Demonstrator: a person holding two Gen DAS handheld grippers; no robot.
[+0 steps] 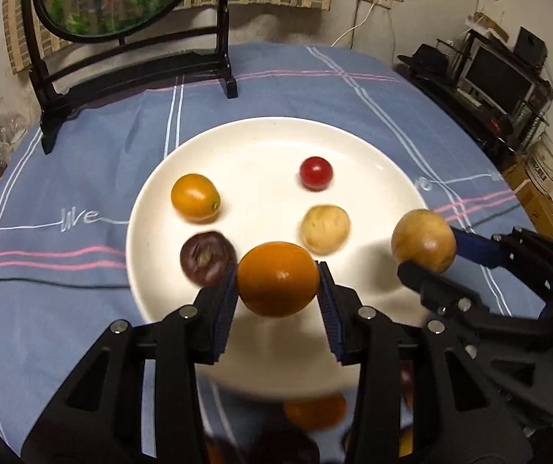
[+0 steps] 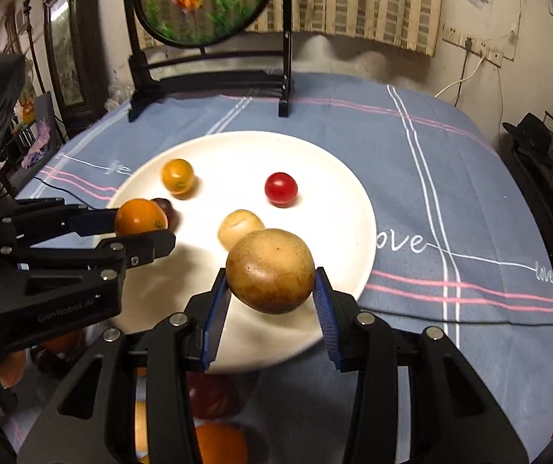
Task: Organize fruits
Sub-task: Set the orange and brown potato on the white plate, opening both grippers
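Orange fruit — left claw downtilted

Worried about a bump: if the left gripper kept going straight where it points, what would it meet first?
Probably bare white plate: the left gripper, shut on an orange fruit, aims between the dark fruit and pale fruit. Depth unclear.

Dim room, warm overhead light – the white plate glares, fruit shadows fall soft on it. Fisheye bends the edges to black corners; near fruit below the fingers blurs – smeared.
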